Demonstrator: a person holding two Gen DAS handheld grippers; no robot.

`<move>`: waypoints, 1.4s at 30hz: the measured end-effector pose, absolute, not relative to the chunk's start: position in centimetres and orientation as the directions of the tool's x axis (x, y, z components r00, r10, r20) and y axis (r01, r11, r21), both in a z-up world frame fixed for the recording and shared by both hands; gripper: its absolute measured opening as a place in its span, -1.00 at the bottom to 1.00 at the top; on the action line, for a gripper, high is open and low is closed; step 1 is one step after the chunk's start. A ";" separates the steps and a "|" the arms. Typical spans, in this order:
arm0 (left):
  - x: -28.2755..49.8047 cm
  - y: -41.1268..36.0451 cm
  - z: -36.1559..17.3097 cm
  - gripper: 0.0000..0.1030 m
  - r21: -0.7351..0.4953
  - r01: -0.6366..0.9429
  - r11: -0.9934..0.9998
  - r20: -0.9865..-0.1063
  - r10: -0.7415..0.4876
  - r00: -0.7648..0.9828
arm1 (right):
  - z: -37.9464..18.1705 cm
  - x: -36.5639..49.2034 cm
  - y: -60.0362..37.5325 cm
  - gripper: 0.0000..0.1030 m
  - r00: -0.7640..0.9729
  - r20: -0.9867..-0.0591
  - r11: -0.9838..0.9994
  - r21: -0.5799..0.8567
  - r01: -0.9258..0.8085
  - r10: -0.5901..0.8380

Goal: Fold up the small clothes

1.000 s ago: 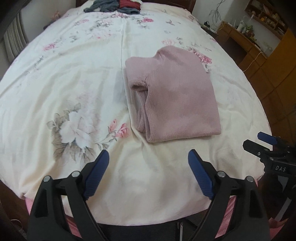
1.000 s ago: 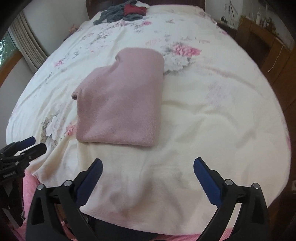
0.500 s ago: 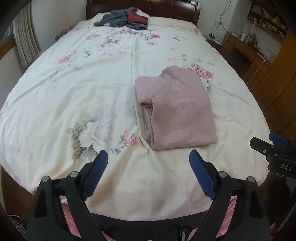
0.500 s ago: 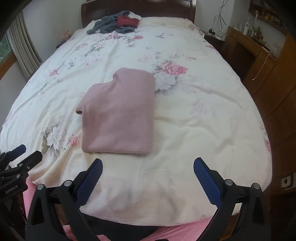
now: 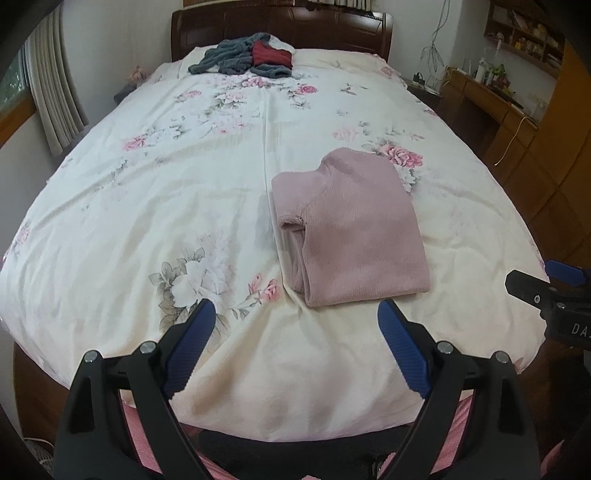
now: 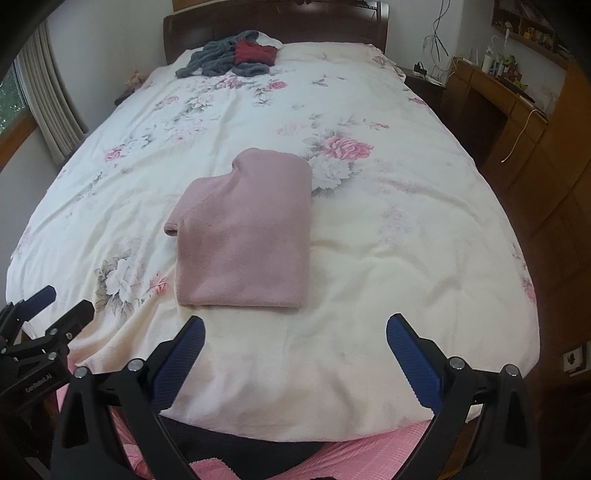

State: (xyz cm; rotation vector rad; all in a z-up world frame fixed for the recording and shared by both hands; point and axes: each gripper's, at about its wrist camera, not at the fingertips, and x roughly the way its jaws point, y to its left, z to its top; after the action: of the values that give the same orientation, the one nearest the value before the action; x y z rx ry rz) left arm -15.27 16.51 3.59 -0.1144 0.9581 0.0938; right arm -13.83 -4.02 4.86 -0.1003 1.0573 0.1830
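"DA" on right hand-held gripper [image 5: 554, 291]; "SenRobot.AI" on left hand-held gripper [image 6: 48, 306].

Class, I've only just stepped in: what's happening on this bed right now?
A person holds a two-finger tool in each hand at the foot of a bed with a floral cover. The left tool and right tool are both open, holding nothing and touching no clothing. A pink sweater lies folded into a neat rectangle on the cover in front of them. At the far end, near the headboard, a loose heap of grey and red clothes lies unfolded.
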 end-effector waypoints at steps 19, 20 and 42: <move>-15.5 15.3 3.6 0.73 -0.017 -0.107 0.994 -0.825 0.046 0.563 | 4.4 -13.8 -4.5 0.92 0.465 -0.880 0.984 0.011 -0.176 0.093; -15.4 15.3 3.5 0.73 -0.017 -0.107 0.994 -0.826 0.047 0.561 | 4.4 -13.8 -4.6 0.92 0.462 -0.882 0.984 0.016 -0.175 0.096; -15.2 15.0 2.9 0.73 -0.010 -0.098 0.995 -0.833 0.045 0.551 | 3.7 -13.5 -4.5 0.92 0.448 -0.890 0.987 0.009 -0.158 0.080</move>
State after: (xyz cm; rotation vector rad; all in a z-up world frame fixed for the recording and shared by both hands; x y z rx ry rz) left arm -15.24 15.03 2.95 -0.0577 0.9833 0.0847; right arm -13.47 -4.53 3.72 -0.0786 1.0968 0.1471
